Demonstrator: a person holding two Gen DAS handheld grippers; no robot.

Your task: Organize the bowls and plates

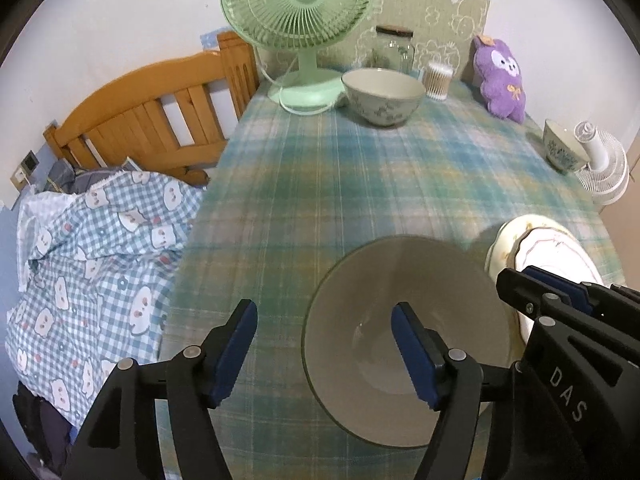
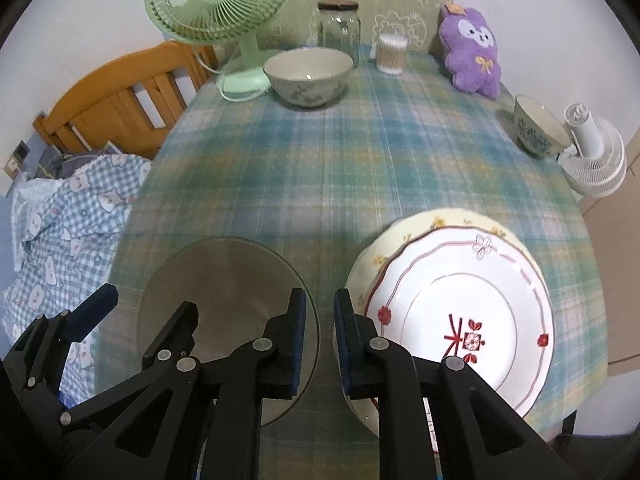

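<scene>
**Desk:** Any writing legible?

**Me:** The letters "DAS" ran white down the black body of my right gripper, at four o'clock in the left wrist view. A red character sat on the white plate, too stylised for me to read.

**Desk:** And your hands?

**Me:** Both pointed steeply down at the plaid tablecloth. My left gripper stood open, one blue pad inside the grey bowl, the other outside its rim, neither pressing. My right gripper's jaws stood slightly apart, with nothing between them, beside the white plate's edge.

**Desk:** Where was the crockery?

**Me:** The white plate lay stacked on a yellow floral plate at five o'clock. A patterned bowl stood at twelve, before the green fan; a smaller bowl at two.
</scene>
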